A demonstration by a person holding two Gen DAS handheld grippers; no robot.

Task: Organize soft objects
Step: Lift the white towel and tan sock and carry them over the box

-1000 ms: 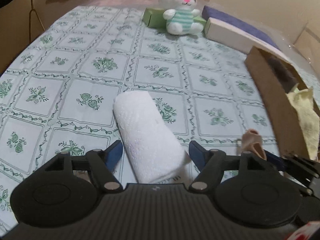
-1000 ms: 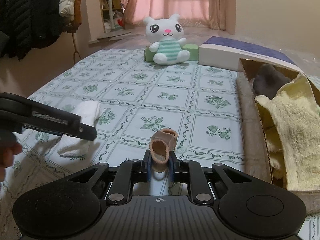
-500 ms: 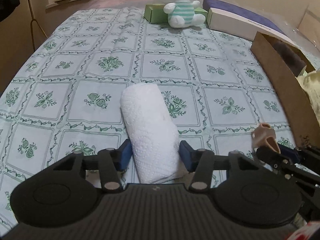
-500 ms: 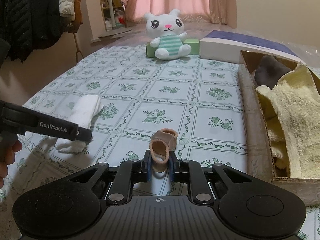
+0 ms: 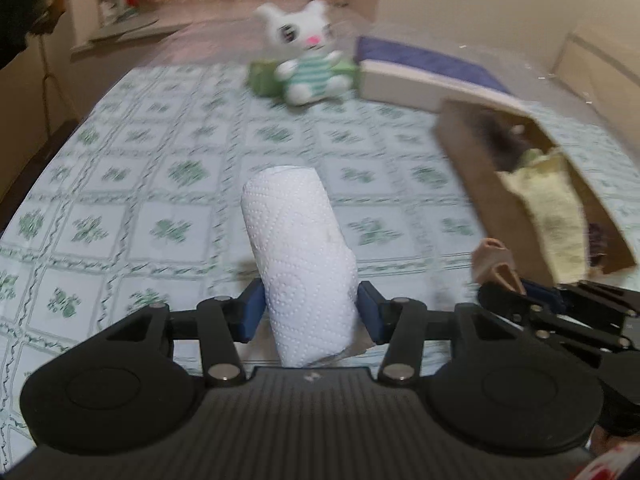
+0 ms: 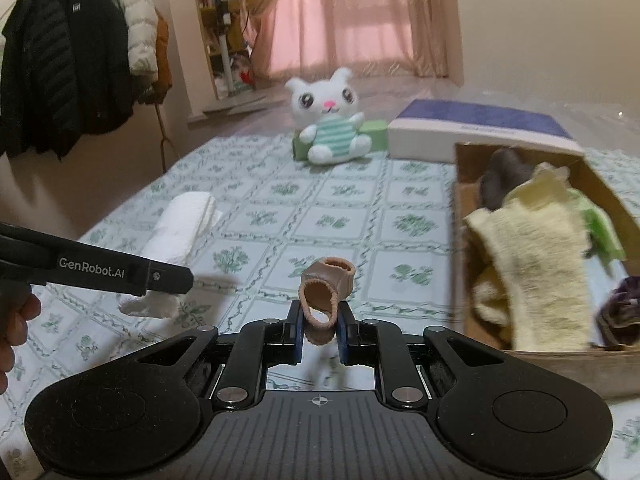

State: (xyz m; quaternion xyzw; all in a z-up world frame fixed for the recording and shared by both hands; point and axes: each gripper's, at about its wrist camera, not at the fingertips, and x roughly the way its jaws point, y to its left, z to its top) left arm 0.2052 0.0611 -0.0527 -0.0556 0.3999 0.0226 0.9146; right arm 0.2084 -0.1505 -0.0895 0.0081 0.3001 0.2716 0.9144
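Observation:
A white paper towel roll (image 5: 296, 248) sticks forward from my left gripper (image 5: 310, 312), whose blue pads press on its near end; it hangs lifted over the flowered tablecloth (image 5: 140, 184). My right gripper (image 6: 319, 328) is shut on a small tan soft sleeve (image 6: 326, 280), also held off the cloth. An open cardboard box (image 6: 460, 248) at the right holds a yellow towel (image 6: 532, 256) and a dark soft piece (image 6: 502, 176). In the right wrist view the roll (image 6: 180, 232) and the left gripper (image 6: 176, 280) are at the left.
A white plush bunny (image 6: 328, 120) sits at the far end in front of a green box (image 6: 376, 132), beside a flat blue-and-white box (image 6: 476, 128). Coats (image 6: 72, 60) hang at the far left. A person's hand (image 6: 16, 320) holds the left gripper.
The left jaws closed on the paper towel roll and lifted it off the cloth. The right gripper rose a little with the tan sleeve still in it.

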